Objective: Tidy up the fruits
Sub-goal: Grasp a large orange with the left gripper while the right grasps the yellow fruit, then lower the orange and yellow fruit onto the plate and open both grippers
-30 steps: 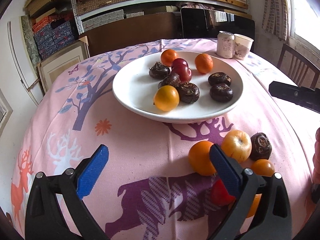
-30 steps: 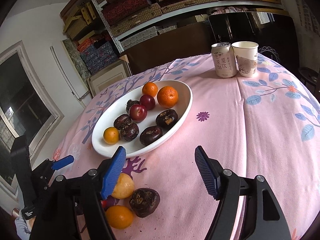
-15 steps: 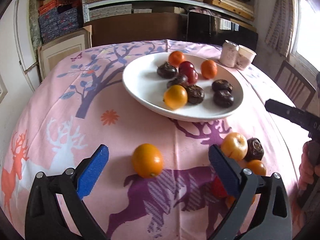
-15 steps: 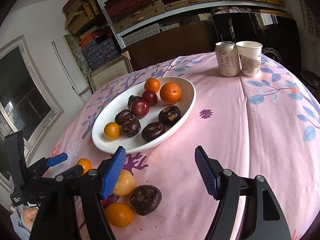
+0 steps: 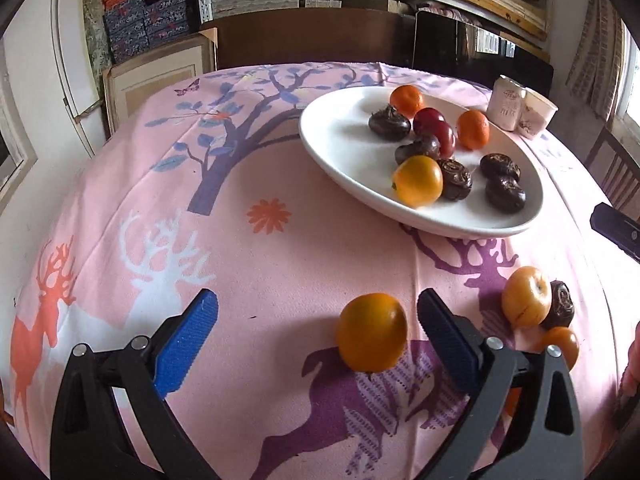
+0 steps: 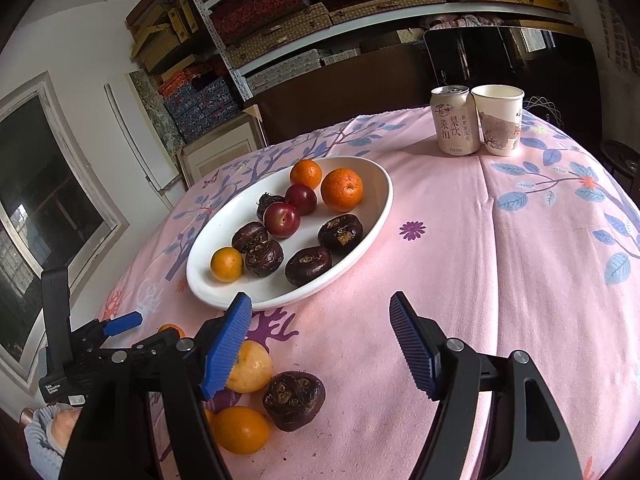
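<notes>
The left gripper stands spread over the pink tablecloth, pinching nothing. A loose orange lies on the cloth between its fingers, just beside the right-hand one; whether it touches that pad cannot be told. To the left of this orange the cloth is bare out to the table's curved left edge. To its right a small cluster lies close: a yellow fruit, a dark water chestnut touching it, and a smaller orange fruit nearer.

The white plate sits far right of the gripper, holding oranges, red plums and more chestnuts, with bare plate on its left half.

The right gripper is also spread and empty, above open cloth near the plate's near rim. Its view alone shows the wide empty cloth to the right, the can and paper cup touching at the far edge, and the cluster's yellow fruit partly hidden behind its left finger.
</notes>
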